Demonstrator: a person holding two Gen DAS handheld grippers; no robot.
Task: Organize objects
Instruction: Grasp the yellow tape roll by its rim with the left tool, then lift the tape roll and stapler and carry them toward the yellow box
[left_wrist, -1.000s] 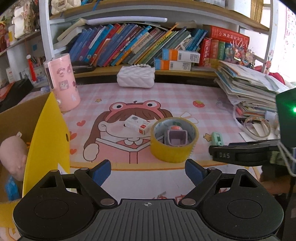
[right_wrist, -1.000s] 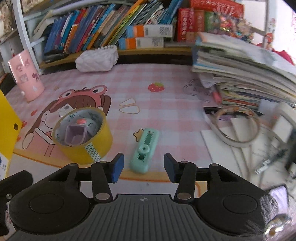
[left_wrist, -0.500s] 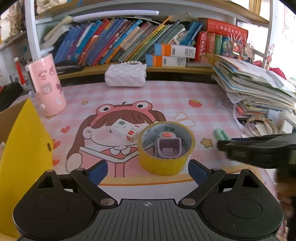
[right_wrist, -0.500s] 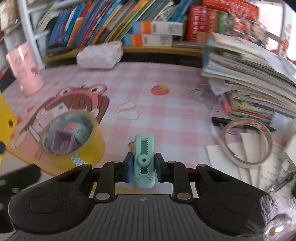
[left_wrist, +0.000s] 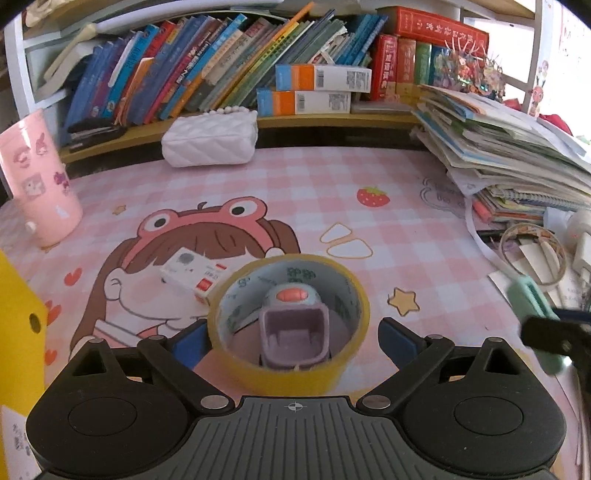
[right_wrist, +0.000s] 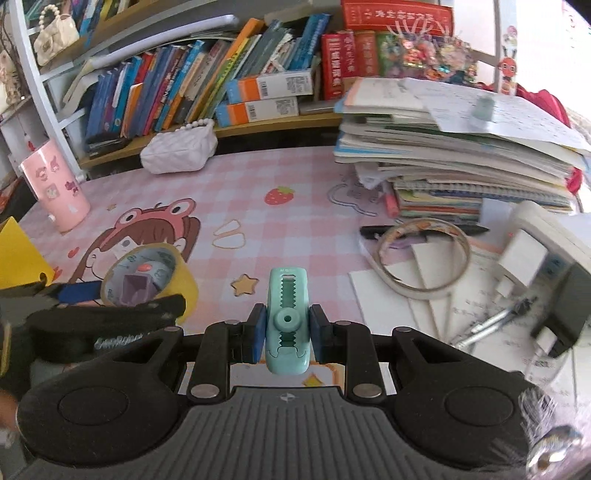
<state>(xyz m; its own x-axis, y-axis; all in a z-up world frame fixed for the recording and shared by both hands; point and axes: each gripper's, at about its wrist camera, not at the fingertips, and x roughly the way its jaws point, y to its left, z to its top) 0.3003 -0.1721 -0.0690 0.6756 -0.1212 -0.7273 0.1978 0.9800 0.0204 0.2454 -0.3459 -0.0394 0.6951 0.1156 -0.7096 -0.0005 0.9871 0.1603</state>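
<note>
My right gripper (right_wrist: 287, 334) is shut on a mint-green correction tape dispenser (right_wrist: 288, 317) and holds it above the pink desk mat (right_wrist: 295, 221). The dispenser also shows blurred in the left wrist view (left_wrist: 532, 306). My left gripper (left_wrist: 291, 341) is open, its blue pads on either side of a yellow tape roll (left_wrist: 288, 321) that stands on the mat with a small purple sharpener-like toy (left_wrist: 293, 328) inside it. The roll also shows in the right wrist view (right_wrist: 147, 284). A small white box (left_wrist: 192, 271) lies just behind the roll.
A pink cup (left_wrist: 37, 184) stands at the left, a white quilted purse (left_wrist: 210, 140) at the back. A stack of notebooks (left_wrist: 509, 162) fills the right, with a thin tape ring (right_wrist: 421, 258), charger (right_wrist: 524, 254) and pens. A yellow box wall (left_wrist: 18, 332) is at near left.
My right gripper closed on the green dispenser and lifted it off the mat. My left gripper moved forward until its open fingers came around the yellow tape roll.
</note>
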